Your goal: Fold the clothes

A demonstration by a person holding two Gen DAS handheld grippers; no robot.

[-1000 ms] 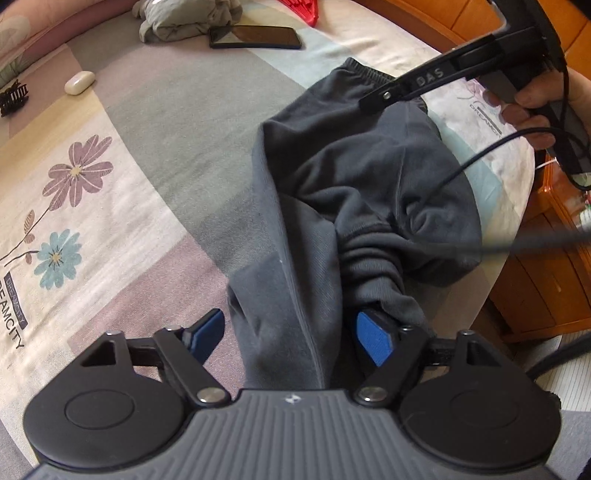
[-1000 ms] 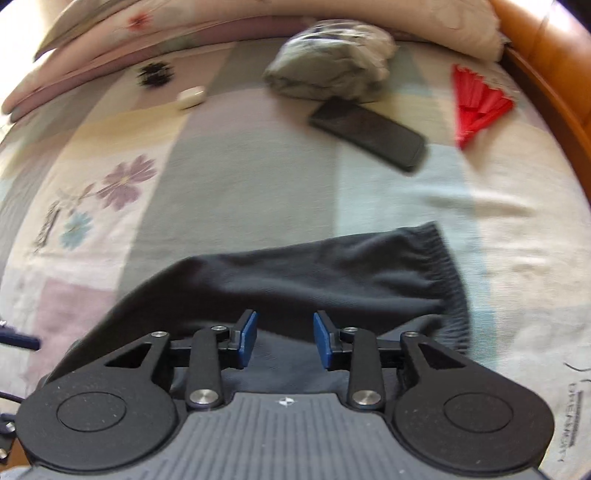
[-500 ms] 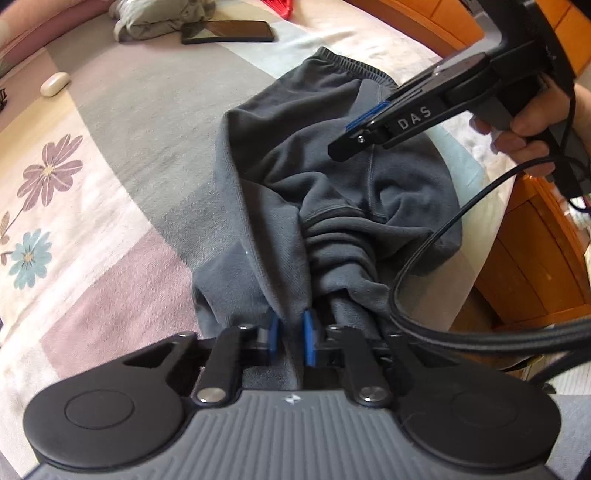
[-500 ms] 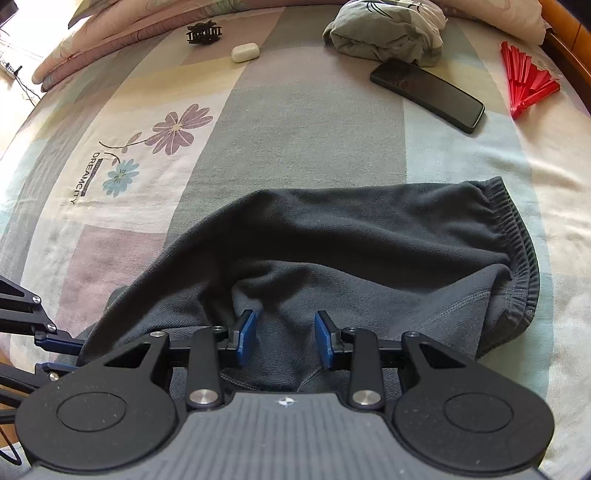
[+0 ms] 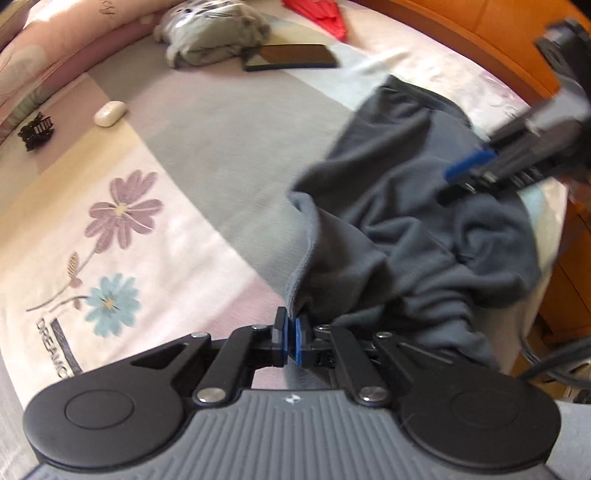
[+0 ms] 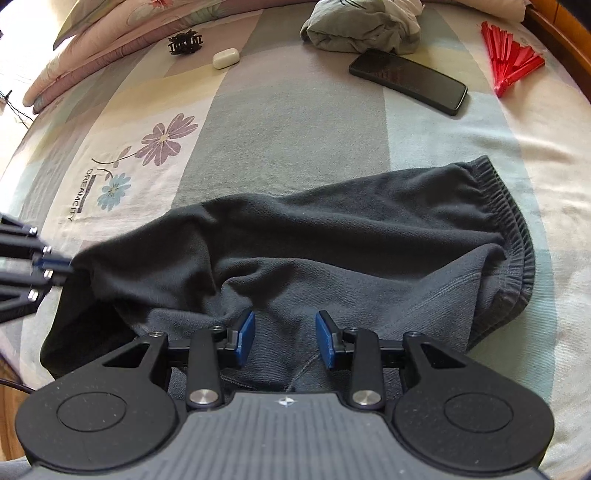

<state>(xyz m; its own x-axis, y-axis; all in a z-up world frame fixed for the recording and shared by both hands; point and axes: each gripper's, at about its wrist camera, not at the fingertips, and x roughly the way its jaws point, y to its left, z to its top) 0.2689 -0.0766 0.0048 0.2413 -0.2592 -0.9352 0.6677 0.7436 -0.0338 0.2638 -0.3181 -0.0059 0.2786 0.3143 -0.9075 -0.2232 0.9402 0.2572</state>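
The grey pants [image 6: 332, 236] lie crumpled across the near part of the bed [image 6: 295, 122], long axis running side to side in the right wrist view — elastic waistband [image 6: 513, 229] at the right end, the bunched leg end at the left, by the bed's side edge. The left gripper [image 5: 290, 334] has its blue pads pinched tight on a fold of cloth at that leg end, and the fabric rises from the pinch in a taut ridge, so that end looks lifted off the sheet. The right gripper [image 6: 284, 338] hangs over the pants' near middle with its jaws spread and nothing between them; whether its pads touch the cloth below I cannot tell. So the left one is the working side, and the waistband lies well away from it, along the pants' own length; the right one is the nearer of the two to the waistband. Carrying the leg end over toward the waistband would make a lengthwise fold — that is a judgement only. Open sheet lies beyond the pants toward the headboard side; further on sit a phone [image 6: 406, 79], a red fan [image 6: 511, 55], a bundled grey garment [image 6: 362, 27], an earbud case [image 6: 226, 58] and a hair clip [image 6: 185, 42], all well apart from the pants. The bed's side edge, with wooden furniture [image 5: 565, 295] beyond it, runs close by the left gripper, so room there is tight.
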